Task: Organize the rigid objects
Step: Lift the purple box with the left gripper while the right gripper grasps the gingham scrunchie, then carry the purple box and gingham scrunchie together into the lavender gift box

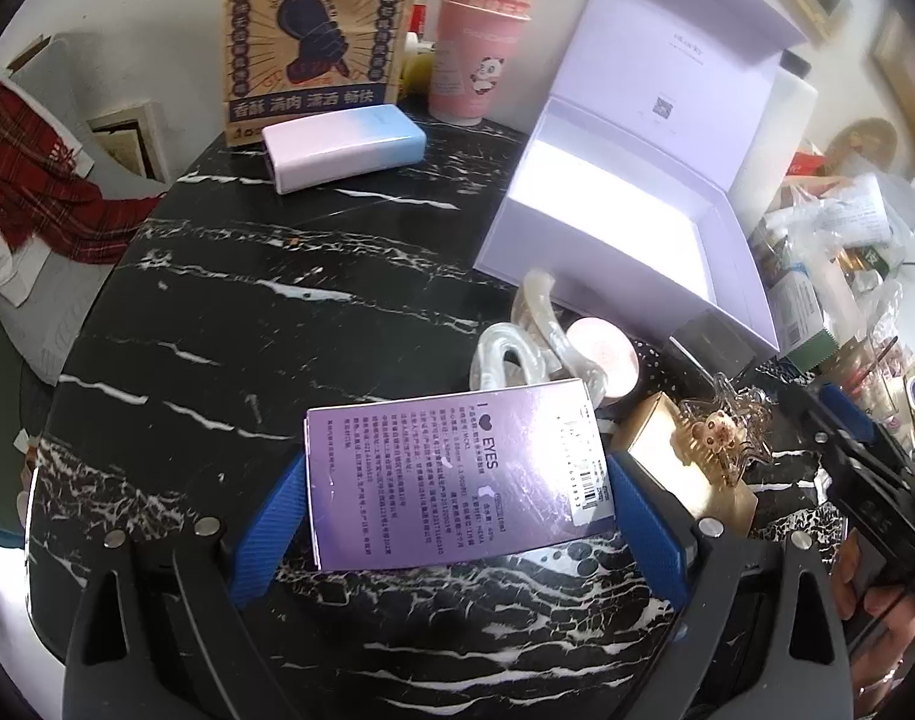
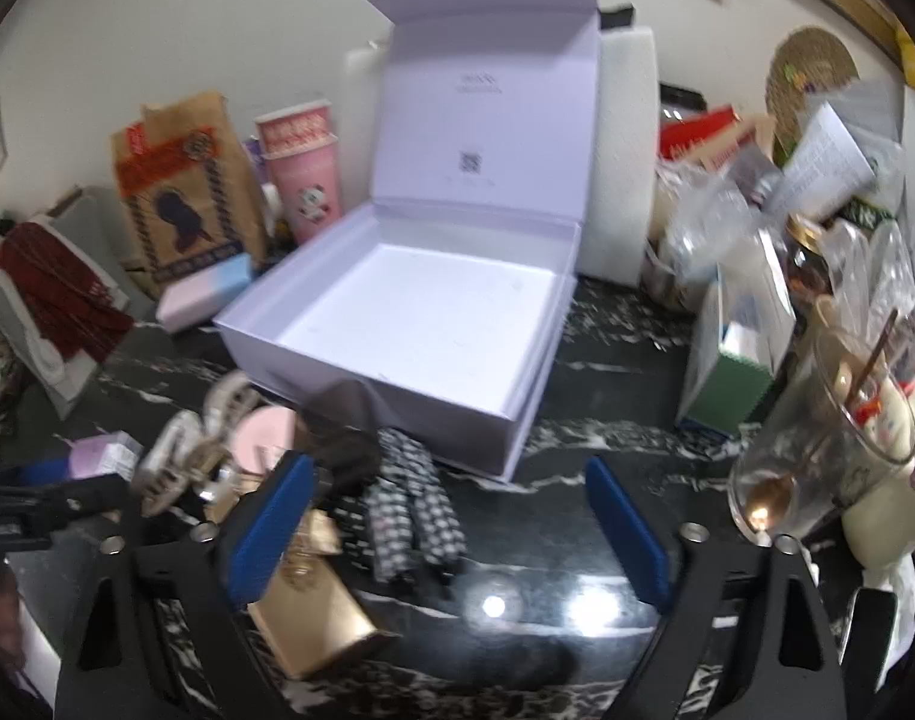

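The left gripper (image 1: 457,516) has its jaws clamped on a purple carton (image 1: 451,474), held above the tabletop (image 1: 277,300). The right gripper (image 2: 451,528) has its jaws spread, nothing gripped, a houndstooth clip (image 2: 415,510) between them. Beyond sits the open box (image 2: 397,330).

A black marble table (image 1: 229,312) carries an open lilac box (image 2: 397,324) and hair clips (image 2: 415,516).

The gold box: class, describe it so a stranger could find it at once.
Start at the open lilac box on the black marble table. Nearer the camera lies a clutter of hair clips; the gold box lies at its near edge, the only metallic gold carton.
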